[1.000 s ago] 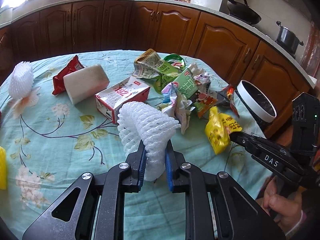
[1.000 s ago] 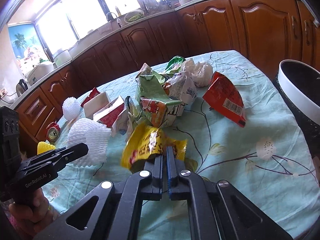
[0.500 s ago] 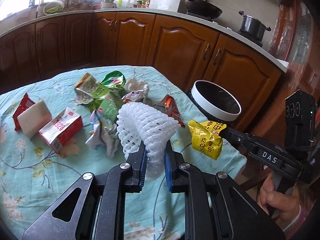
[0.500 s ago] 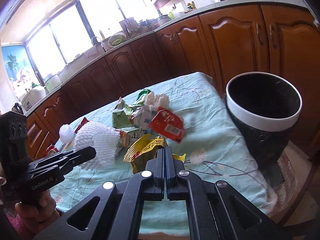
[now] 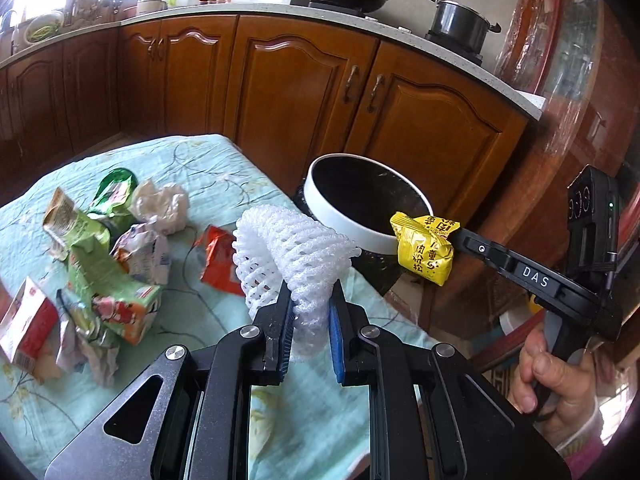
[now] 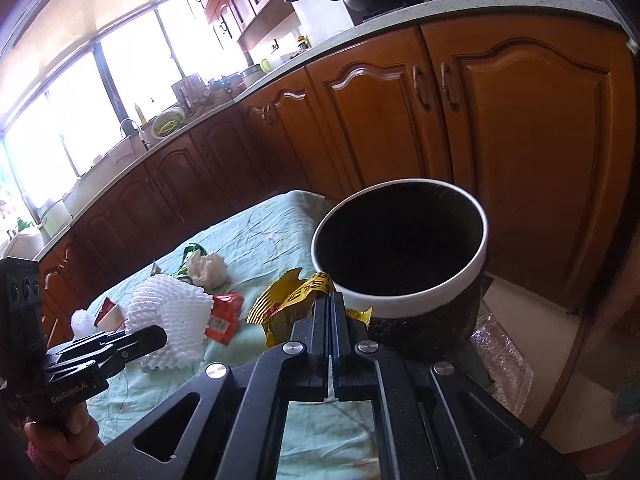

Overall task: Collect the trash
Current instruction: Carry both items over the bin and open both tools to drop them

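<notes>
trash: left hand-held gripper (image 5: 310, 296) clamps white foam net (image 5: 292, 248), right hand-held gripper (image 6: 331, 300) clamps yellow wrapper (image 6: 288, 300); only right wrist view shows window (image 6: 132, 76).

The bin (image 6: 400, 248) stands open-mouthed off the worktop (image 5: 224, 168) corner, at twelve o'clock in the right wrist view, nothing over its rim. Wrappers (image 5: 104, 264) crowd the cloth at nine o'clock in the left wrist view; cabinet doors (image 6: 520, 152) wall off the space close behind the bin

White foam net (image 5: 294, 256), yellow wrapper (image 5: 426, 250), white-rimmed black bin (image 5: 344, 224), floral teal tablecloth (image 5: 208, 168).
</notes>
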Demonstrator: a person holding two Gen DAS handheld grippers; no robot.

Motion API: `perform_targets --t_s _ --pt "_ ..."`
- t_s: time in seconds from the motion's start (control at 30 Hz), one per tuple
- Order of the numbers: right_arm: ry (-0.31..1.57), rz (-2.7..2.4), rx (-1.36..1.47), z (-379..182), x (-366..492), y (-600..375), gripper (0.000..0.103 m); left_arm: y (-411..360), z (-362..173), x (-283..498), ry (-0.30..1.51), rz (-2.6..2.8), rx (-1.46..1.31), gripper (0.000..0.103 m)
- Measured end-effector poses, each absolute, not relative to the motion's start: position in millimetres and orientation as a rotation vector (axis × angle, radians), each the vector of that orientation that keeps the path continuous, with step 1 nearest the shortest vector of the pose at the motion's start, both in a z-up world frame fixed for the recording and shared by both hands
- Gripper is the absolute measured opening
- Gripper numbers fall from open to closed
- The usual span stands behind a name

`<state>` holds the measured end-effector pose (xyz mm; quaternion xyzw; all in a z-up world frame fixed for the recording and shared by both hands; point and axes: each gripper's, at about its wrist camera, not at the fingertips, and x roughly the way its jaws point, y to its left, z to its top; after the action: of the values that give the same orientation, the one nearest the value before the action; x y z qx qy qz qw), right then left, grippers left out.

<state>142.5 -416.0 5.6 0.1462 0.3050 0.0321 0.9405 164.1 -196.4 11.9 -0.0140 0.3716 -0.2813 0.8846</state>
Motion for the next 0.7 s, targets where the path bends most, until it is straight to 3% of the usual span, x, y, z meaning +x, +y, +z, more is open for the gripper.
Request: perform_targets --t_s 0.33,0.7 --pt "0.649 -0.025 0.279 13.1 192.7 -461.1 0.001 -268.0 29.1 219.1 0.767 -0.672 0.022 0.014" --pt "0.729 -0.071 0.261 2.2 233.5 -486.2 0.003 -327.7 8.1 280.8 0.887 -0.727 0.047 0.014"
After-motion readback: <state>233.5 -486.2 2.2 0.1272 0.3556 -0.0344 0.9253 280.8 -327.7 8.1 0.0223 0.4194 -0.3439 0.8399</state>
